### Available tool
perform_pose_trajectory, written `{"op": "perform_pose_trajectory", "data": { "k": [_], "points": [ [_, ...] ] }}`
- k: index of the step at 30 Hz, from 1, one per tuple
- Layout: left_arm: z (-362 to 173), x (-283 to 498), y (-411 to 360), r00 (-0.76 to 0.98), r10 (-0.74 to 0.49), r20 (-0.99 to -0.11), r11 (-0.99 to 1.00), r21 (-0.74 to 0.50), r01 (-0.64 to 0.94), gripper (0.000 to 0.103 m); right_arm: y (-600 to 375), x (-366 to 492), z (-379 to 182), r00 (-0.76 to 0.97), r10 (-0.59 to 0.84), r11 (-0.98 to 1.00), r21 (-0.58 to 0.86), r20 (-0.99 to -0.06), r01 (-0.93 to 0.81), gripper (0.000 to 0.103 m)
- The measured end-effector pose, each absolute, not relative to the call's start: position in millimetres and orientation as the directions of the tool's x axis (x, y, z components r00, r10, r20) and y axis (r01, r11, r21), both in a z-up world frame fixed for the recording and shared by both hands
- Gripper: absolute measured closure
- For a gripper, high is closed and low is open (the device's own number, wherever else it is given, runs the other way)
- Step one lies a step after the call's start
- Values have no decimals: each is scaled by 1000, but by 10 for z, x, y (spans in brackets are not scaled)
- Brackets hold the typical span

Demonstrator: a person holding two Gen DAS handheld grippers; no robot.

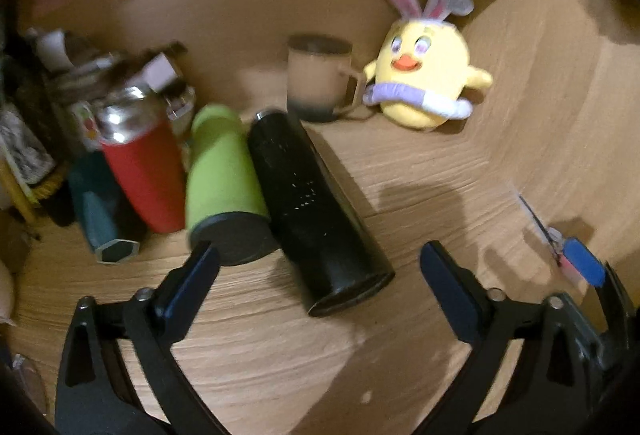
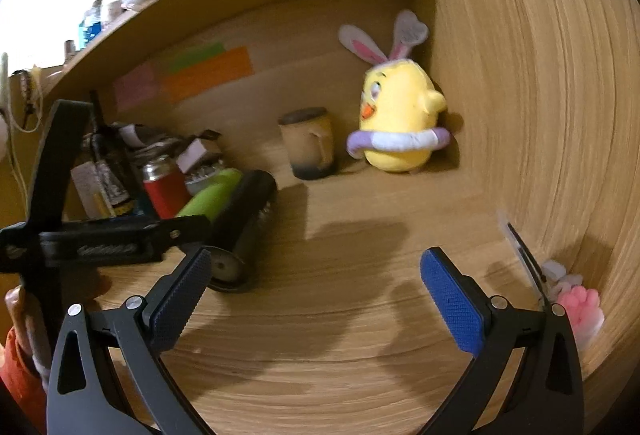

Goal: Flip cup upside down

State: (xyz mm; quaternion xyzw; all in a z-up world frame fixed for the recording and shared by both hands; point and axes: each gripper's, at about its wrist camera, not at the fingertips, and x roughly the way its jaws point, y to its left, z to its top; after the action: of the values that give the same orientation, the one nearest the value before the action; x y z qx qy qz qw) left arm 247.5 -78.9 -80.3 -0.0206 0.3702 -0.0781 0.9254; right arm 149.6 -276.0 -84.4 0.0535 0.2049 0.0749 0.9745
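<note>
A beige mug (image 1: 318, 79) with a dark base and a handle on its right stands upright at the back of the wooden desk, beside a yellow plush chick. It also shows in the right wrist view (image 2: 308, 143), handle facing me. My left gripper (image 1: 320, 255) is open and empty, well in front of the mug, over a black bottle. My right gripper (image 2: 316, 263) is open and empty, over bare desk in front of the mug. The left gripper's body (image 2: 100, 239) shows at the left of the right wrist view.
A black bottle (image 1: 316, 211), a green bottle (image 1: 224, 183), a red flask (image 1: 140, 163) and a teal item (image 1: 100, 219) lie at the left. The yellow plush chick (image 1: 424, 75) sits by the wooden side wall (image 2: 540, 115). A pen (image 1: 536, 219) and a pink plush (image 2: 580, 311) lie at the right.
</note>
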Motion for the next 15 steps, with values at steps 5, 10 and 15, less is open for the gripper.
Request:
{"op": "perform_pose_trajectory", "data": {
  "k": [5, 10, 15],
  "points": [
    [-990, 2656, -856, 666, -173, -725, 985, -130, 115, 25, -2855, 1565, -926, 896, 162, 982, 154, -413, -107, 0],
    [-1018, 2679, -854, 653, -190, -733, 981, -157, 110, 35, -2904, 1595, -952, 893, 165, 980, 172, -419, -100, 0],
    [-999, 2594, -836, 662, -188, -725, 982, -145, 120, 38, -2888, 1571, -962, 892, 168, 980, 171, -419, -104, 0]
  ]
}}
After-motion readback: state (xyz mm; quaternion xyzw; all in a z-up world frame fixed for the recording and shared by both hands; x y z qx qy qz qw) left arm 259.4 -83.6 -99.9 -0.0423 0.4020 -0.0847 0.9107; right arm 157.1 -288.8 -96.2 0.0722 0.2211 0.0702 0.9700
